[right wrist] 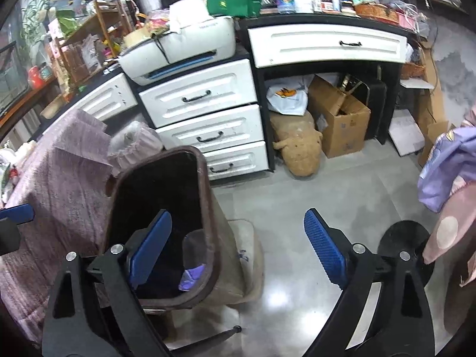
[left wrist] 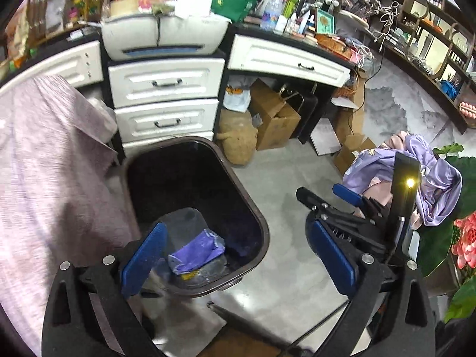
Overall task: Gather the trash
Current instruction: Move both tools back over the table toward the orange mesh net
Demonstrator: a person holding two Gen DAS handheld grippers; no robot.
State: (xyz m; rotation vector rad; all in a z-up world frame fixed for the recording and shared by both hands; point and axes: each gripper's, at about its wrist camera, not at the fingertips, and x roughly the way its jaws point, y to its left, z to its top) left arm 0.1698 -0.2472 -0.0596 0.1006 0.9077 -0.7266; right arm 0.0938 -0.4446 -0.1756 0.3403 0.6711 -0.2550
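Grey polished floor ran between a cluttered black desk with white drawers and the bin in front of it. At far left a mauve cloth draped down beside the bin. A printer sat on the drawer unit. The brown bin stood open on the floor just before the drawers; inside it lay a clear plastic piece, a purple wrapper and a bit of yellow scrap, all at the bottom.

The left gripper hung above the bin's near rim, its blue pads spread wide with nothing between them. To its right, in that view, the right gripper showed, also spread and empty. In its own view the right gripper stood wide apart over the bin's right edge and the bare floor, holding nothing.

Under the desk sat a tan plush toy and a cardboard box. At far right lay a heap of lilac fabric, with pink flowers beside it.
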